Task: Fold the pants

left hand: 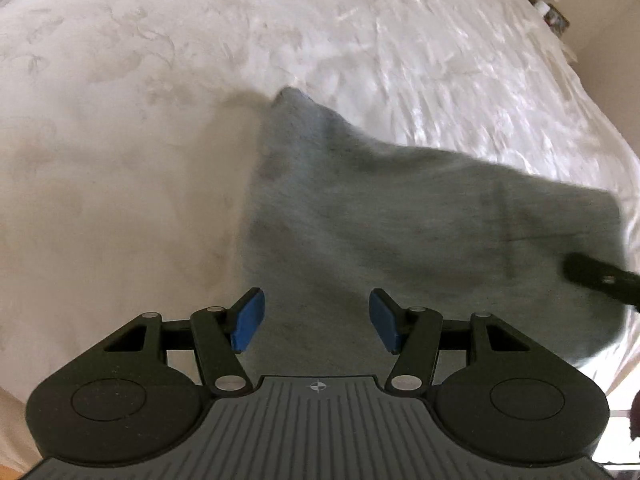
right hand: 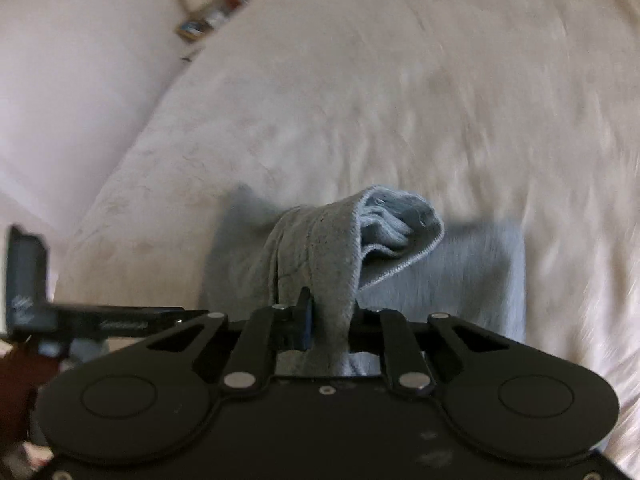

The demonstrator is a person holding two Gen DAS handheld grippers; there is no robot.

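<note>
While hovering over the bed [left hand: 160, 120], the left gripper [left hand: 316, 320] is holding its fingers half open, gripping nothing above the grey pants [left hand: 400, 208]. Right wrist view: the right gripper [right hand: 330, 320] is pinching a bunched fold of pants [right hand: 320, 248], lifting it off the bed [right hand: 360, 100].

A home bedroom: a wide bed under a cream, leaf-patterned quilted bedspread [left hand: 200, 80] fills the space ahead of both tongs, with a cluttered bedside shelf [left hand: 552, 8] beyond its far corner against pale walls.
</note>
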